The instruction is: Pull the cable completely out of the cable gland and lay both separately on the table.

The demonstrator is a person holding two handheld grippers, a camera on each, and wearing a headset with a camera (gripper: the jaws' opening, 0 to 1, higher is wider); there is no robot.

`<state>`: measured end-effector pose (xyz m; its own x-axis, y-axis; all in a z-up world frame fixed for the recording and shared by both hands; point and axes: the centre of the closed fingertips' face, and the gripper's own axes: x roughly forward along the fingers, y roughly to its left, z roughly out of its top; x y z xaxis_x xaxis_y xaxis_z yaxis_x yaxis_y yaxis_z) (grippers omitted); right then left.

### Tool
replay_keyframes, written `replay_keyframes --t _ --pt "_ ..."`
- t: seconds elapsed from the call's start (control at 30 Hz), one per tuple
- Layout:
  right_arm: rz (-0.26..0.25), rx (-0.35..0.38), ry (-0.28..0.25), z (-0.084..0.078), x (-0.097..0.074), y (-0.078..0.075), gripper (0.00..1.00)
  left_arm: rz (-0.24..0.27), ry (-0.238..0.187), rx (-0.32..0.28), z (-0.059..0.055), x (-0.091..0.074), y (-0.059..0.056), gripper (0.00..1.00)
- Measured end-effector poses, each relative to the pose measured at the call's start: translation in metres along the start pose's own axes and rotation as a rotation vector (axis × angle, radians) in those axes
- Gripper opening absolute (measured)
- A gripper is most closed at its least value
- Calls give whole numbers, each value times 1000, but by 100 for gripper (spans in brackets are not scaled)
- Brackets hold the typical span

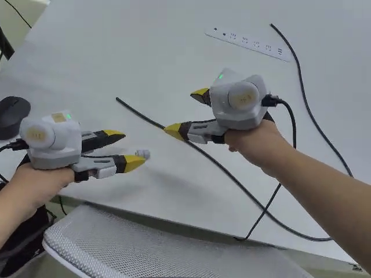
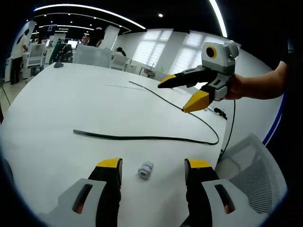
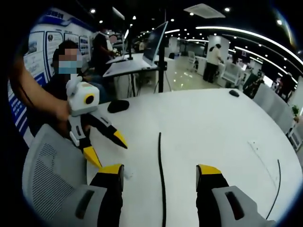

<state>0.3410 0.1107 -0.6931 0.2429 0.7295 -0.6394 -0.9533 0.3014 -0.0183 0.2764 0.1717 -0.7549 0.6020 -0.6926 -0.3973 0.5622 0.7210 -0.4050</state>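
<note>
On the left, the left tongs (image 1: 128, 149) hover open over the pale grey tabletop (image 1: 116, 52). The small whitish plastic cable gland (image 1: 142, 154) lies free on the surface just off their lower tip and, in the left gripper view, between the spread jaws, which suggests it has been set down and let go. Further right, the long thin black cable (image 1: 220, 168) lies loose across the tabletop, apart from the gland, with the right tongs (image 1: 185, 112) open and empty above it. The two parts look separated and laid out as the task asks.
</note>
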Motion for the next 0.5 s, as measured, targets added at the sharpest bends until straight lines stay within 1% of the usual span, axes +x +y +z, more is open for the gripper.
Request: replay_keyframes --t 0.07,0.1,0.13,0.23,0.27,0.33,0.43,0.5 --pt "-26 6 -7 -4 -14 -1 61 -13 15 2 1 -2 -5 54" --pt "-30 13 -11 -7 -18 -1 62 -14 25 -1 0 -3 -5 55" --pt "-26 36 -28 -10 -25 2 63 -7 27 8 2 -6 -6 55" --pt "-38 47 -46 -20 -40 5 67 -9 14 -2 11 -12 -11 59" --pt "-49 59 -60 -23 -47 6 68 -10 9 -5 14 -15 -13 61" --pt "-61 92 -82 -26 -58 8 71 -13 8 -4 18 -18 -17 63" --pt "-84 180 -139 -31 -78 14 74 -9 15 20 25 -25 -23 65" --pt "-95 198 -155 -37 -90 16 76 -9 15 30 28 -29 -28 68"
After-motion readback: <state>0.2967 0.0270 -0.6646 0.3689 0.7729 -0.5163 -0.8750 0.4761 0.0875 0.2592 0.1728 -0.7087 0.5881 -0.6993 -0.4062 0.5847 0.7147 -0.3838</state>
